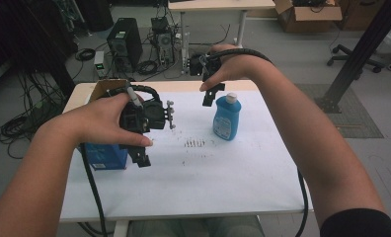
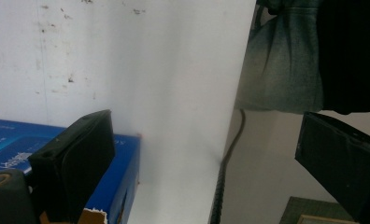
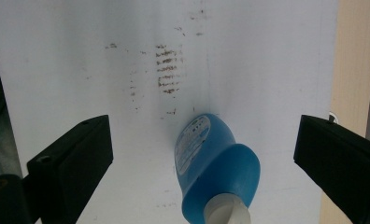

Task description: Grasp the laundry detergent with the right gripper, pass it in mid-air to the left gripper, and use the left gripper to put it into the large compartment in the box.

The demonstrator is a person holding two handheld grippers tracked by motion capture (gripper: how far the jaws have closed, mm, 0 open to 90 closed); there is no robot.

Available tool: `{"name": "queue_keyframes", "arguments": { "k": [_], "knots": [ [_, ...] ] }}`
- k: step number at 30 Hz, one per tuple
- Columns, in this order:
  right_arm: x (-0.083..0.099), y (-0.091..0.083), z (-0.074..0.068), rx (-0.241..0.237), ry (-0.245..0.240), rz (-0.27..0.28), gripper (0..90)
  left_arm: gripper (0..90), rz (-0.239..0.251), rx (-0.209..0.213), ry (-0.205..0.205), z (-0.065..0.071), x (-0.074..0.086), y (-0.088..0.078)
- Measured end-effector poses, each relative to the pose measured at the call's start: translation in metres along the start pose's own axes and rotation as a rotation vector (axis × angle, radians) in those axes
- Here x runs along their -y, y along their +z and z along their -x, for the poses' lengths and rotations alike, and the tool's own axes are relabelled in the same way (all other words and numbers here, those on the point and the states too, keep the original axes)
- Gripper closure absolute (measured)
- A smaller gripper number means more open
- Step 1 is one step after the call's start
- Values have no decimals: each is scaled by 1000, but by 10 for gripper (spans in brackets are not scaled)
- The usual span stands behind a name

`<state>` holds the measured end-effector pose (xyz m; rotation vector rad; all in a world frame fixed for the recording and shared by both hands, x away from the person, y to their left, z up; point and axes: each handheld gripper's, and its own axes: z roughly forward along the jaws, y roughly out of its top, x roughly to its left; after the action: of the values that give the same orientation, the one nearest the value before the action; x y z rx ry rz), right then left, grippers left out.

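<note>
On the left of the high view, the left gripper [image 1: 143, 159] is hanging above the white table [image 1: 223, 182], at about eight o'clock from the table's middle. Its jaws are standing wide apart and gripping nothing; in the left gripper view only bare tabletop and the table's near edge are lying between them. The blue box [image 1: 104, 157] is sitting just below and to the nine o'clock side of this gripper, and in the left gripper view its corner [image 2: 122, 177] is showing behind the left-hand jaw; whether that jaw is touching the box cannot be told. A brown cardboard box [image 1: 100, 90] is resting at the table's far left corner, at about twelve o'clock from the blue box.

Moving right, a patch of dark scuff marks [image 1: 194, 143] is showing near the table's middle.

Further right, the blue bottle [image 1: 227, 117] is standing upright at about one o'clock from the table's middle, its long axis running vertical and its white cap [image 1: 231, 98] pointing straight up. The right gripper [image 1: 209, 98] is hovering just beside the cap, at its nine o'clock side in the high view, and is pointing downward. Its jaws are spread wide and holding nothing. In the right gripper view the bottle [image 3: 216, 163] is lying between the two jaws, clear of both, with its cap [image 3: 227, 212] nearest the camera.
</note>
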<state>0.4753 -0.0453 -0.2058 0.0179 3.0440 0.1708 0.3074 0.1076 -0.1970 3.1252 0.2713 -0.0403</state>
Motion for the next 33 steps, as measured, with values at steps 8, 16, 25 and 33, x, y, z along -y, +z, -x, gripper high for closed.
{"name": "queue_keyframes", "arguments": {
  "k": [8,16,25,33],
  "knots": [
    [-1,8,3,-13,3,4,47,55,1,5,-4,-3,2,2],
    [-1,10,1,-12,-3,7,47,56,2,10,2,-6,-1,5],
    [1,9,-5,-12,-7,7,47,56,3,14,-1,-8,0,5],
    [7,12,-15,-13,-9,13,46,56,1,19,-16,-8,1,7]
  ]
}}
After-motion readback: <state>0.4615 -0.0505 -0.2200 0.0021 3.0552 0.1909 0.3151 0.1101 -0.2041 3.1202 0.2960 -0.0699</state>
